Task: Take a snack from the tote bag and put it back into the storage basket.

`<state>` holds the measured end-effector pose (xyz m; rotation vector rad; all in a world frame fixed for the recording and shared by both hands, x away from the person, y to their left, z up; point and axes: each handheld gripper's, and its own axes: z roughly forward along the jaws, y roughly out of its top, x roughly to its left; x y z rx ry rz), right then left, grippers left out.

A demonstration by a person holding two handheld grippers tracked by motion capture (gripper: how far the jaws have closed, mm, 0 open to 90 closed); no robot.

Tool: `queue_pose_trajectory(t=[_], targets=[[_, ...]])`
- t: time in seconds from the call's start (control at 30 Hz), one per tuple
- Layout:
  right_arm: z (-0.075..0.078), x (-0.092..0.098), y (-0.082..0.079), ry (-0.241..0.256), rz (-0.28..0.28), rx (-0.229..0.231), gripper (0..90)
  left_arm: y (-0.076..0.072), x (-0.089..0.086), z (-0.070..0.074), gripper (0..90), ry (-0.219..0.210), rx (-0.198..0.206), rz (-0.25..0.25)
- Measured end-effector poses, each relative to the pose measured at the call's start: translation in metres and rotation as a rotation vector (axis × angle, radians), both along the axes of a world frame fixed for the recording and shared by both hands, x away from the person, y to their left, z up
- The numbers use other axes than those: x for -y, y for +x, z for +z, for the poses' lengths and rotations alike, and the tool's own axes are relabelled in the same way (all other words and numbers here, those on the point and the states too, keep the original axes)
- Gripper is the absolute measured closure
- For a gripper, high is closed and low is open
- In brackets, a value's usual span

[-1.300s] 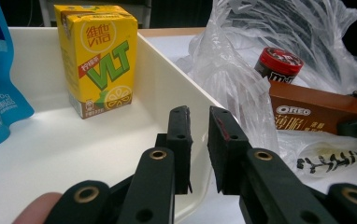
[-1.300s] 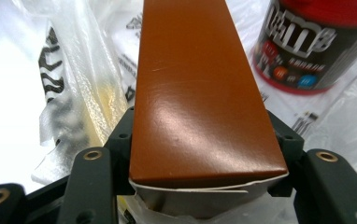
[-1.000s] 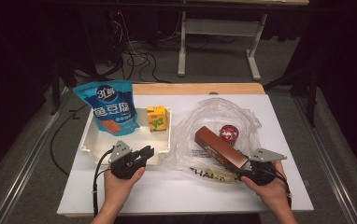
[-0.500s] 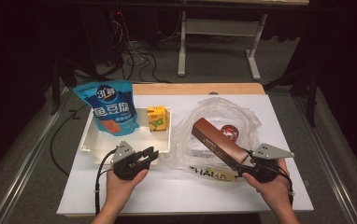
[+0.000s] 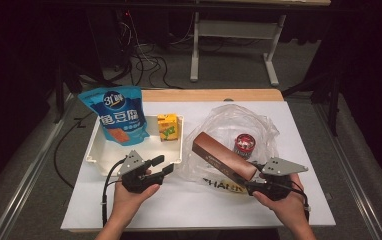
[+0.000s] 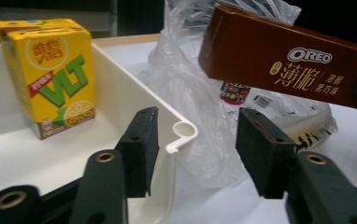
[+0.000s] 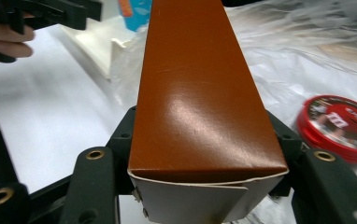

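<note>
My right gripper is shut on one end of a long brown Oreo box, which slants up and to the left above the clear plastic bag. In the right gripper view the Oreo box sits clamped between both jaws. A small red round tin lies on the bag beside the box. My left gripper is open at the front right corner of the white tray, nothing between its jaws. A yellow VLT drink carton stands in the tray.
A blue snack pouch leans at the tray's left end. The white table top has bare room along its front edge between the two hands. Beyond the table are cables and desk legs on a dark floor.
The right gripper has lifted the Oreo box off the bag and swung it up and to the left. The left gripper has stayed beside the tray.
</note>
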<state>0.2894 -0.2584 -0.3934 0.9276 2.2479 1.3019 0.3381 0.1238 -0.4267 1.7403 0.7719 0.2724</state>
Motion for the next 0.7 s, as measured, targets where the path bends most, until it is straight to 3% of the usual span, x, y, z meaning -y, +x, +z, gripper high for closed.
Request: queue_pose_trajectory(t=[0.37, 0.7], targets=[[0.0, -0.015, -0.007, -0.001, 0.111, 0.007, 45.3, -0.005, 0.012, 0.006, 26.4, 0.046, 0.058, -0.111], [-0.003, -0.021, -0.008, -0.003, 0.194, 0.004, 45.3, 0.002, 0.015, 0.004, 19.9, 0.057, 0.075, -0.183]])
